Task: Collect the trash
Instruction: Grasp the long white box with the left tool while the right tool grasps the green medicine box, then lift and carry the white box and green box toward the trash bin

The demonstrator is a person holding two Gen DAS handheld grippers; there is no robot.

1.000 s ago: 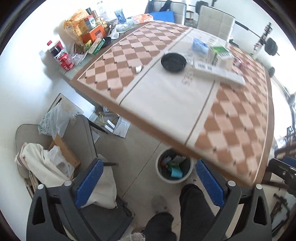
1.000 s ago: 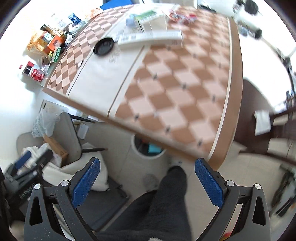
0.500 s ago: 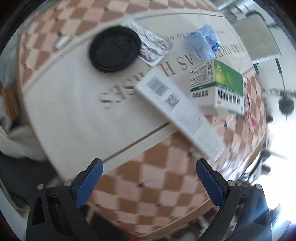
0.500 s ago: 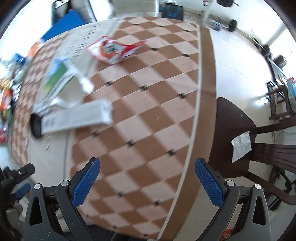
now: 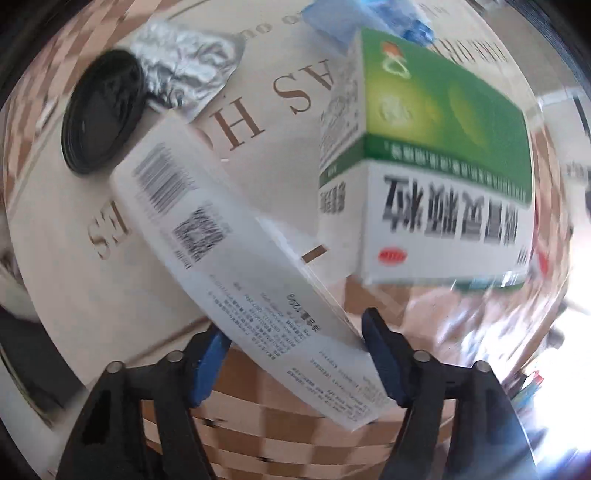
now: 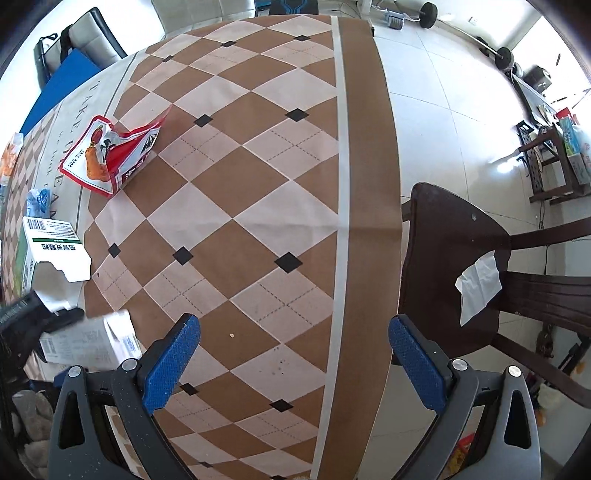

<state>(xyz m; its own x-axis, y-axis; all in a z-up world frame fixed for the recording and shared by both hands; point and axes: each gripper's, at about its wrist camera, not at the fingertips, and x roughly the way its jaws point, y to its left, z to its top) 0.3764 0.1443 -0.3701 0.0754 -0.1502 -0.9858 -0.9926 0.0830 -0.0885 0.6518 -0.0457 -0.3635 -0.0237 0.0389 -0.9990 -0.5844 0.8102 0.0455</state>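
A long white box point(image 5: 236, 258) with a barcode lies on the checked tablecloth; it also shows in the right wrist view point(image 6: 92, 341). My left gripper point(image 5: 295, 354) straddles its near end, blue pads at both sides, jaws closing on it. A green and white medicine box point(image 5: 436, 177) stands just behind, also in the right wrist view point(image 6: 44, 254). A silver foil wrapper point(image 5: 184, 74), a black lid point(image 5: 99, 110) and a blue wrapper point(image 5: 369, 18) lie beyond. My right gripper point(image 6: 295, 365) is open and empty above the table; a red snack bag point(image 6: 110, 155) lies far left of it.
The table's right edge point(image 6: 365, 221) runs past a dark wooden chair point(image 6: 461, 280) with a white tissue point(image 6: 480, 288) on its seat. White tiled floor point(image 6: 443, 92) lies beyond, with a shelf point(image 6: 554, 158) at far right.
My left gripper dropped from above the table down to the long white box and narrowed around its end. My right gripper swung up over the table's right side.
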